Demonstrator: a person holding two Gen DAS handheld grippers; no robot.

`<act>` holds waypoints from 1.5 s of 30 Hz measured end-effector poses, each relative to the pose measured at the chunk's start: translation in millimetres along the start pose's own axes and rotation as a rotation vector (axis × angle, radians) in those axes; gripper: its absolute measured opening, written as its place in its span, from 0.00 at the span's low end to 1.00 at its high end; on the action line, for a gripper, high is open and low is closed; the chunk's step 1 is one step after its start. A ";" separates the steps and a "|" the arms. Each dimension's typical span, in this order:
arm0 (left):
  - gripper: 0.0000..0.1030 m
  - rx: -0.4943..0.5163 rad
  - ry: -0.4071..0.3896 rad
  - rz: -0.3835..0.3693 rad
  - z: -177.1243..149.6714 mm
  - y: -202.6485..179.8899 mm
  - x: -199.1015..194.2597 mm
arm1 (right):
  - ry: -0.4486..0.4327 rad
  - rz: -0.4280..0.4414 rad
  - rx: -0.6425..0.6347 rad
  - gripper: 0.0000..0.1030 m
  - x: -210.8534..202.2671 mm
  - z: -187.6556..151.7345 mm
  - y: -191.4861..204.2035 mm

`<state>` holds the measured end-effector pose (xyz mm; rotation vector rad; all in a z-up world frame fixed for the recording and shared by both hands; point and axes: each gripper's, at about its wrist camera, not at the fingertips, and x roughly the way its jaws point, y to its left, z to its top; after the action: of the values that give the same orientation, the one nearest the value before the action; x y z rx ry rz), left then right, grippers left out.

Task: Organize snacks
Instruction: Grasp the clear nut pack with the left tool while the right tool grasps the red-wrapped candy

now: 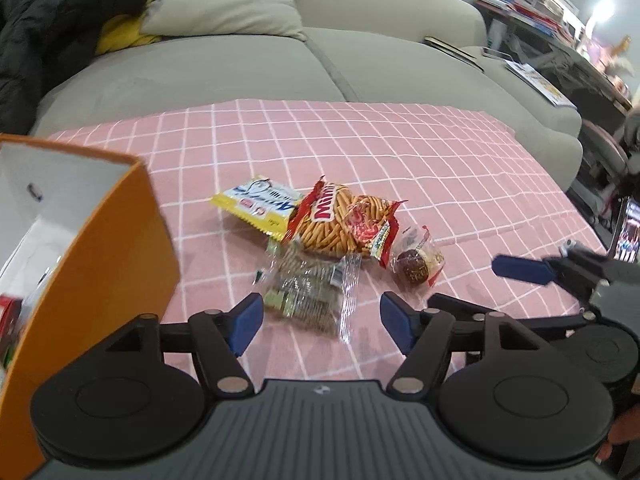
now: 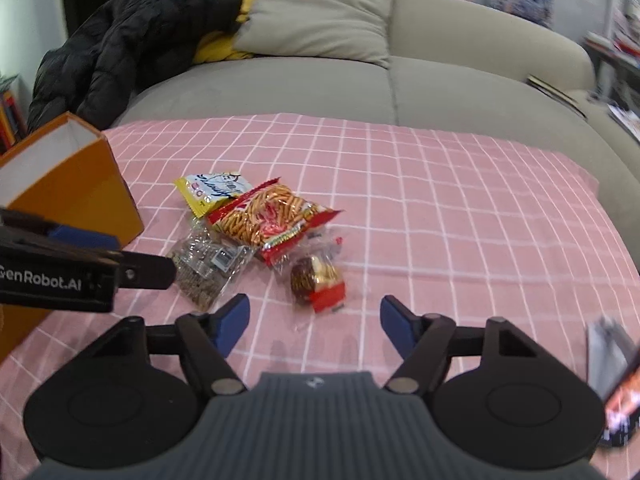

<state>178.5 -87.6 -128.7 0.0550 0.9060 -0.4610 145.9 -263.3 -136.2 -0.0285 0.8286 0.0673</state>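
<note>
Early stage: four snack packets [image 1: 320, 236] lie clustered on the pink checked surface [image 1: 460, 168] beside the orange box [image 1: 104, 264]. Left tool [image 1: 320, 322] and right tool [image 2: 314, 320] both gape wide, empty.

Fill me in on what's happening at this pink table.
A person holds a tool in each hand over a pink checked tablecloth. Both the left tool and right tool are open and empty. Four snack packets lie in a loose pile: a yellow wafer packet, a red bag of stick snacks, a clear cracker pack and a round chocolate treat. An open orange box stands to the left.
</note>
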 end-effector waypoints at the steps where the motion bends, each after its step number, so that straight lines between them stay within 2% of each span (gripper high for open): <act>1: 0.78 0.015 0.004 0.000 0.6 -0.7 4.0 | 0.004 -0.001 -0.018 0.67 5.0 1.0 -0.6; 6: 0.79 0.083 0.020 0.021 4.6 -2.0 20.1 | 0.028 0.040 -0.058 0.62 27.3 5.0 -5.0; 10: 0.79 0.092 0.030 0.029 7.0 0.8 26.2 | 0.048 0.049 -0.069 0.60 43.8 6.4 -5.9; 12: 0.79 0.095 0.041 0.030 7.8 0.7 29.9 | 0.054 0.045 -0.068 0.53 49.6 5.7 -5.4; 18: 0.79 0.121 0.042 0.062 6.9 -6.6 39.3 | 0.043 0.031 -0.065 0.41 47.9 -0.5 -8.8; 26: 0.79 0.229 0.062 0.148 0.8 -26.4 52.2 | 0.045 0.013 -0.030 0.39 29.5 -16.1 -11.2; 29: 0.78 0.240 0.086 0.177 0.4 -29.4 58.8 | 0.042 0.012 -0.008 0.39 25.4 -21.1 -9.6; 32: 0.77 0.224 0.095 0.175 0.6 -27.3 63.2 | 0.042 0.011 0.009 0.39 23.5 -22.6 -9.9; 35: 0.72 0.226 0.097 0.177 1.9 -27.6 66.8 | 0.046 0.012 0.014 0.39 22.5 -22.4 -9.5; 41: 0.55 0.208 0.100 0.163 2.8 -25.1 64.4 | 0.057 0.019 0.012 0.39 20.5 -22.7 -6.5; 45: 0.50 0.148 0.119 0.140 -0.4 -21.7 56.2 | 0.070 0.024 0.009 0.38 17.8 -22.1 -2.8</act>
<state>198.9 -127.5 -169.1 0.2816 0.9766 -0.3965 141.9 -266.4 -164.3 -0.0128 0.8993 0.0853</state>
